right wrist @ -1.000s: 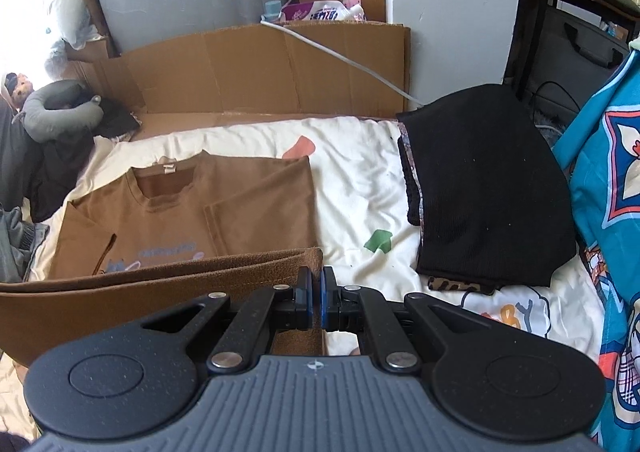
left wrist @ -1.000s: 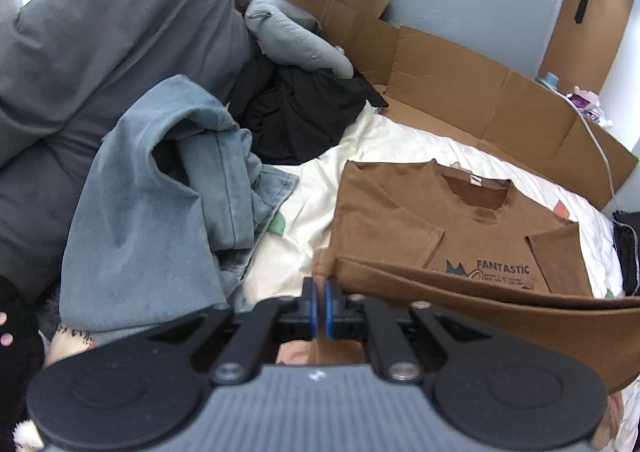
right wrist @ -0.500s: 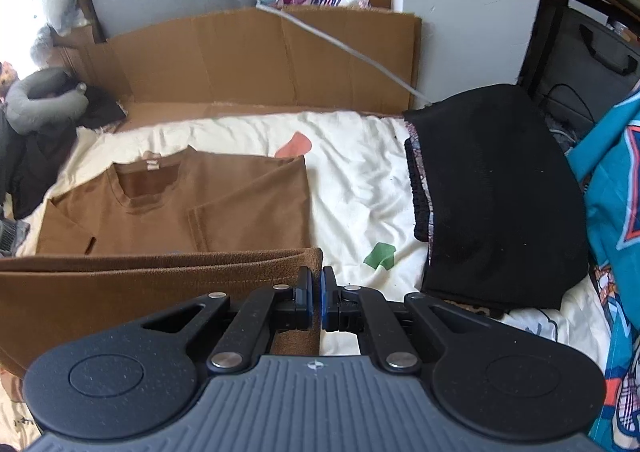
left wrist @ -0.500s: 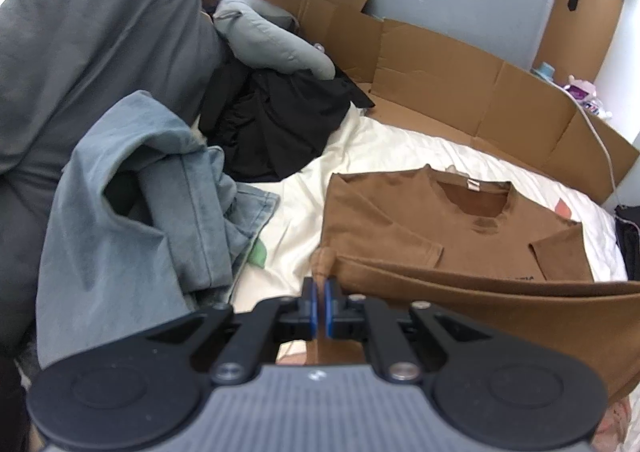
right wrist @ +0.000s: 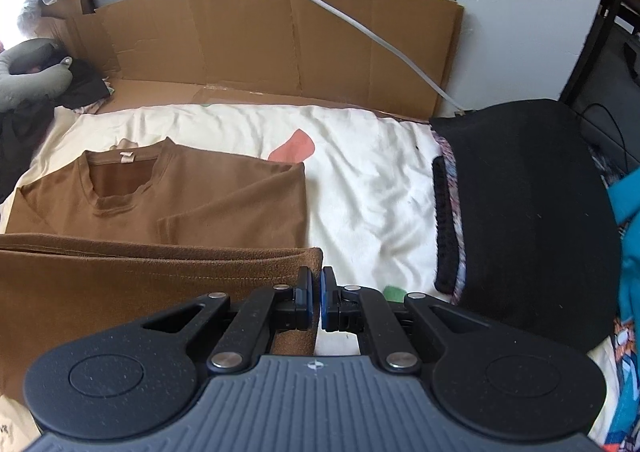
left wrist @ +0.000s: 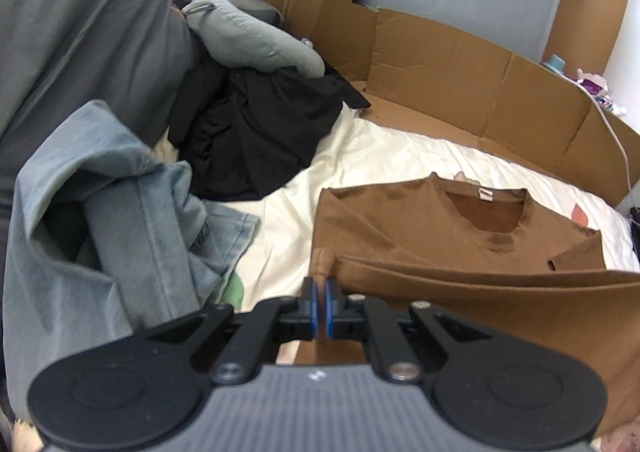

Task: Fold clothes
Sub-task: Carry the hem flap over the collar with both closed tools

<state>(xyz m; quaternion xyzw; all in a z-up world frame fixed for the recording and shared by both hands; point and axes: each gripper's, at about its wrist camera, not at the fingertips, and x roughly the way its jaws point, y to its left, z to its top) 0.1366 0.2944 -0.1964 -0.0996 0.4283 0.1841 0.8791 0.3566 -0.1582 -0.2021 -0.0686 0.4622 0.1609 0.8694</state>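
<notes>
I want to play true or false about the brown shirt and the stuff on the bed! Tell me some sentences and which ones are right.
1. Both grippers pinch the lifted bottom edge of the brown T-shirt. True: the left gripper and the right gripper each hold a corner.
2. The collar end of the shirt is up in the air. False: it lies flat on the white sheet.
3. A folded black garment lies to the right of the shirt. True.
4. The blue jeans are neatly folded. False: they lie crumpled on the left.
5. Cardboard stands along the far side of the bed. True.
</notes>
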